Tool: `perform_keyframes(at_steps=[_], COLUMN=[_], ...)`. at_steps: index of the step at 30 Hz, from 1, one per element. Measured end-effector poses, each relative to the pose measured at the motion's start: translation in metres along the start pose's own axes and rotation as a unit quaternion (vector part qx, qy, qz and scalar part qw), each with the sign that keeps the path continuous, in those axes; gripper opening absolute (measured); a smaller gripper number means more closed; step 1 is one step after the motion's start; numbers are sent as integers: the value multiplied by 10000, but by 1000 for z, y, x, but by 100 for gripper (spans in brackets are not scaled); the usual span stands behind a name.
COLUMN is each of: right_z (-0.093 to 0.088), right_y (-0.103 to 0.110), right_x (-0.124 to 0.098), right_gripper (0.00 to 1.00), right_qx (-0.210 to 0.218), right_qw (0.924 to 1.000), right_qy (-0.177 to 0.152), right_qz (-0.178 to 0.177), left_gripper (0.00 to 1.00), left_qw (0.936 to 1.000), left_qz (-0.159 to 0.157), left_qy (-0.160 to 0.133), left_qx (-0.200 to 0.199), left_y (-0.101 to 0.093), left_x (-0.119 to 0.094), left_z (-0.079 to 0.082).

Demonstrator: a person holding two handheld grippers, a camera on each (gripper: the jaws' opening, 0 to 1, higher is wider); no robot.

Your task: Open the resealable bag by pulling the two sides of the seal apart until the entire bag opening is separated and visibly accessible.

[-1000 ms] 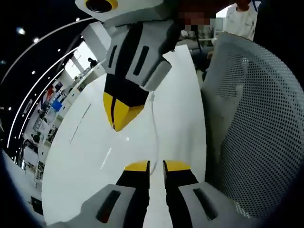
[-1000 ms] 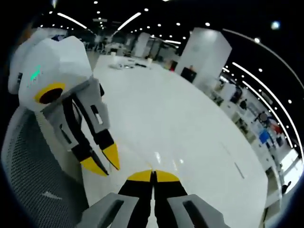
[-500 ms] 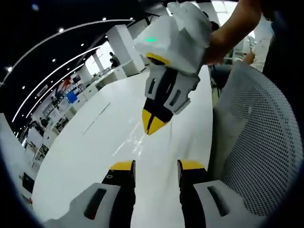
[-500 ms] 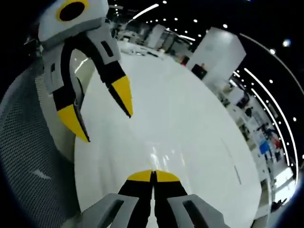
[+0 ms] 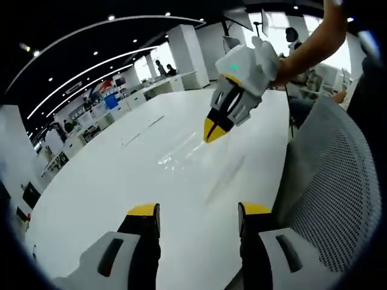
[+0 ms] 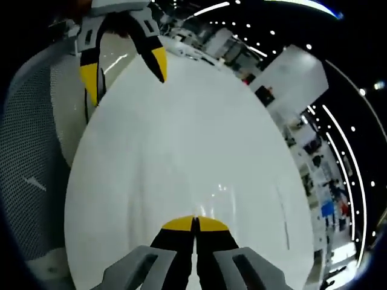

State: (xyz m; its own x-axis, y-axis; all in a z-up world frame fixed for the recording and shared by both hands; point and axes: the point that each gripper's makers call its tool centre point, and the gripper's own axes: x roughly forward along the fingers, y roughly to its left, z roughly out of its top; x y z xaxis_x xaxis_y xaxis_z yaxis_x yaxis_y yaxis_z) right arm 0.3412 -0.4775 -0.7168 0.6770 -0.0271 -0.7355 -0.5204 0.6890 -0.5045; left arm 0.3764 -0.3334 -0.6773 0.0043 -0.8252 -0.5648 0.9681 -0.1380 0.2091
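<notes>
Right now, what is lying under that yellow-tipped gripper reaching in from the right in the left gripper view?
Under the shut right gripper lies the glossy white table, with a faint clear plastic sheen just by its tips, likely the resealable bag. Whether the tips pinch it cannot be told.

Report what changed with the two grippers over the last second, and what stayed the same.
The left gripper opened its jaws wide, from nearly shut a second ago, and the two grippers drew apart. The right gripper stayed shut, its tips at the clear bag lying on the white table. The mesh chair stayed beside the table.
</notes>
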Motion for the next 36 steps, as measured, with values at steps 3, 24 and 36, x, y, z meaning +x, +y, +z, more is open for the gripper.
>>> perform_keyframes(at_steps=[3,24,36], right_z=[-5,-40,-33], right_y=[-3,-17,0], right_x=[3,22,8], right_gripper=[0,0,10], right_qx=[-116,-329,1607], right_qw=[9999,9982,9859], right_qy=[41,391,-132], right_qz=[18,313,449], left_gripper=[49,51,52], left_qw=[10000,9988,9988], left_qz=[59,248,244], left_qy=[27,187,193], left_qx=[-55,-367,-383], left_y=[3,14,14], left_x=[-2,-4,-4], left_z=[-4,-16,-15])
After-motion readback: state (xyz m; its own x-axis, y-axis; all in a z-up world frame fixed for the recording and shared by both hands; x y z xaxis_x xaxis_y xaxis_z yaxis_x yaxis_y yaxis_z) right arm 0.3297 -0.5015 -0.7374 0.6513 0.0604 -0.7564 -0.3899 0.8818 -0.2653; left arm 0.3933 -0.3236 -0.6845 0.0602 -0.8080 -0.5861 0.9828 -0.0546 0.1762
